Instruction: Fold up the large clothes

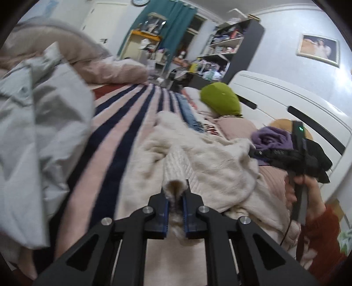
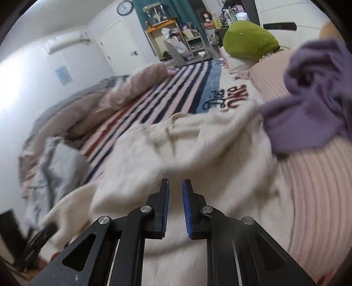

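Cream sweater (image 1: 198,158) cuff pinched in left gripper (image 1: 175,199).

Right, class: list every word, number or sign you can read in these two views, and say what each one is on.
Dark script and red block lettering on the bed cover: seen upside down and blurred, not readable.
Wall clock: numerals too small to read.
Blue paper on the wall: too blurred to read.
Nothing else carries legible text.

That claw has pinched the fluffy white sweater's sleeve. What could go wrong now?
The left gripper holds only the cuff of the cream knitted sweater, so it may slip free or stretch. The right gripper is open and holds nothing. The crumpled purple garment overlaps the sweater's edge and may be dragged along.
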`<state>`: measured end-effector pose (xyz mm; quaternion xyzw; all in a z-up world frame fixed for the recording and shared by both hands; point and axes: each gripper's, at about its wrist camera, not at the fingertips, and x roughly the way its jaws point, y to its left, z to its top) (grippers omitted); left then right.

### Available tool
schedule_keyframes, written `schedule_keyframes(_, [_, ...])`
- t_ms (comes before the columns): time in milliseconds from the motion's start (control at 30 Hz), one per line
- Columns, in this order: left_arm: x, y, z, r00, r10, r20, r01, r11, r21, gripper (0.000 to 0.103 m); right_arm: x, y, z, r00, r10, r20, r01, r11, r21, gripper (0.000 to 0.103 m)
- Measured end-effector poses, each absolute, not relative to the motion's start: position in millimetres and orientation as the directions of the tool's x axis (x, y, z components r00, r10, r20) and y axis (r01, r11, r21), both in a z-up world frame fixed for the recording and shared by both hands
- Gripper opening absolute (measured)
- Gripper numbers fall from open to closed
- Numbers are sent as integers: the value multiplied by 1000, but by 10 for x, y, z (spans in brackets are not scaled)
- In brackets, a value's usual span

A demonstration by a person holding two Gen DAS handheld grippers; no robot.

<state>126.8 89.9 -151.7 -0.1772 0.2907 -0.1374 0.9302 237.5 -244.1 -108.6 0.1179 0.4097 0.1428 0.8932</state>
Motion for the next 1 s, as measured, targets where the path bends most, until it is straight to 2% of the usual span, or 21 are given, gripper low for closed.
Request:
schedule_keyframes(167, [1329,1042,-1725,738,-355,-574,139,912,-385,7,3031,-2056,-1289,555,337,-761,-157,940,302,9])
schedule_keyframes(267, [1325,993,-1784,710,-376,-595,187,916,-356,14,3320,-1851,-1599,459,284,-842,-138,959,249,9])
schedule_keyframes(300, [1294,967,-1781,710,-381,-592,201,915,-349,22,3367,-1813,-1710,430,272,-861,-133,962,237,9])
schedule_keyframes(400, [1242,960,-1700,708,-459,-537,269,878,-395,58,3384,-1814,-1848,414,273,-868,-125,962,243,7])
schedule_keyframes(467, [1248,970,-1649,712,-478,-514,279,865,-418,58,3335,-1882,-1786,418,300,-858,-125,954,272,9])
schedule_keyframes(500, [1272,966,-1644,704,-482,-521,282,864,-418,43,3274,-1938,-1726,422,315,-850,-126,949,289,15])
schedule_keyframes(533, [1294,951,-1658,694,-486,-532,285,863,-417,17,3183,-2004,-1647,436,328,-838,-128,945,302,19])
schedule_keyframes(567, [1308,938,-1682,683,-484,-547,280,865,-415,5,3114,-2047,-1578,454,333,-827,-130,942,308,27])
schedule_keyframes(600, [1323,946,-1704,679,-476,-560,267,870,-415,4,3011,-2105,-1505,473,336,-814,-133,941,311,31])
schedule_keyframes(733, [1172,1196,-1589,741,-448,-500,211,862,-461,3,2492,-2363,-1243,525,368,-767,-148,927,343,31])
schedule_keyframes(867, [972,1414,-1392,800,-371,-471,159,888,-431,3,1891,-2733,-1053,567,384,-729,-135,916,377,31])
schedule_keyframes(1000, [988,1459,-1508,774,-297,-560,84,924,-373,4,1411,-3034,-1042,584,343,-736,-106,931,350,32])
